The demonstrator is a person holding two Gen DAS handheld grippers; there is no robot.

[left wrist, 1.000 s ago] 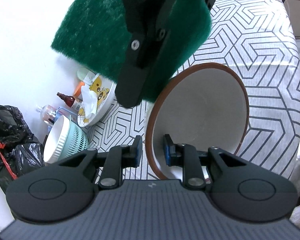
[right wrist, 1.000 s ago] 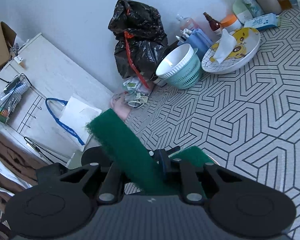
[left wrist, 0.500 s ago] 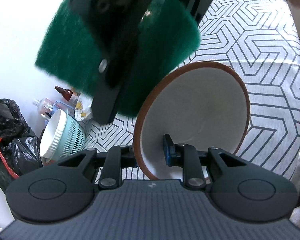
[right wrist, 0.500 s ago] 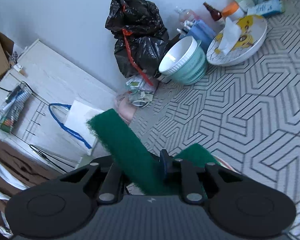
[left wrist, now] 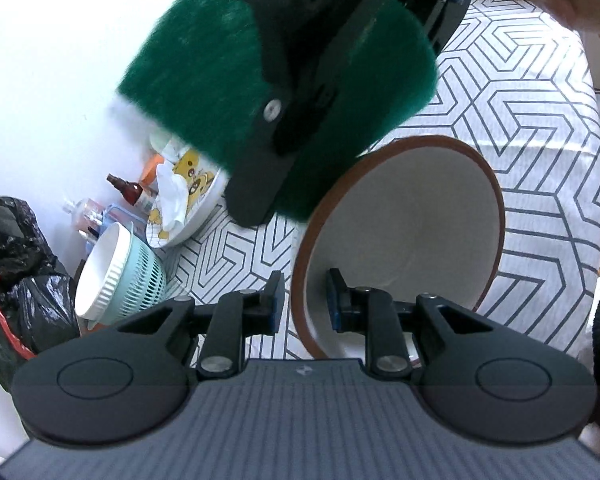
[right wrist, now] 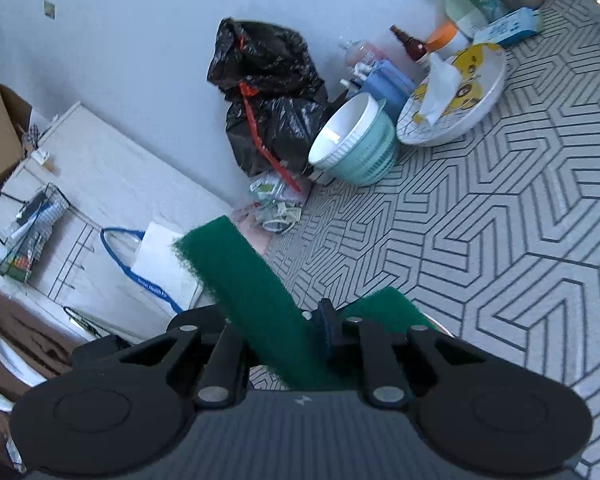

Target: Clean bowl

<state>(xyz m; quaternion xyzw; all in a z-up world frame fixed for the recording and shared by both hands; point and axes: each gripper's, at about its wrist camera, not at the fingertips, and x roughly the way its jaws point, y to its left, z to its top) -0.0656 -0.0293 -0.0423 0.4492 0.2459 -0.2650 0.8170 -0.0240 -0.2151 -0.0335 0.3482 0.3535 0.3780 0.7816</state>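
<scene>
A bowl with a brown outside and white inside stands tilted on its side. My left gripper is shut on the bowl's rim, one finger inside and one outside. My right gripper is shut on a folded green scouring pad. In the left wrist view that pad and the right gripper hang just above the bowl's upper left rim, close to it; I cannot tell whether they touch. A sliver of the bowl's rim shows under the pad in the right wrist view.
The patterned tablecloth covers the table. At the wall stand a teal strainer bowl, a cartoon plate with tissue, bottles and a black rubbish bag. A white cabinet is at the left.
The right gripper with the pad swung left and then back right over the bowl's upper rim. The bowl stays held in the left gripper, shifting slightly.
</scene>
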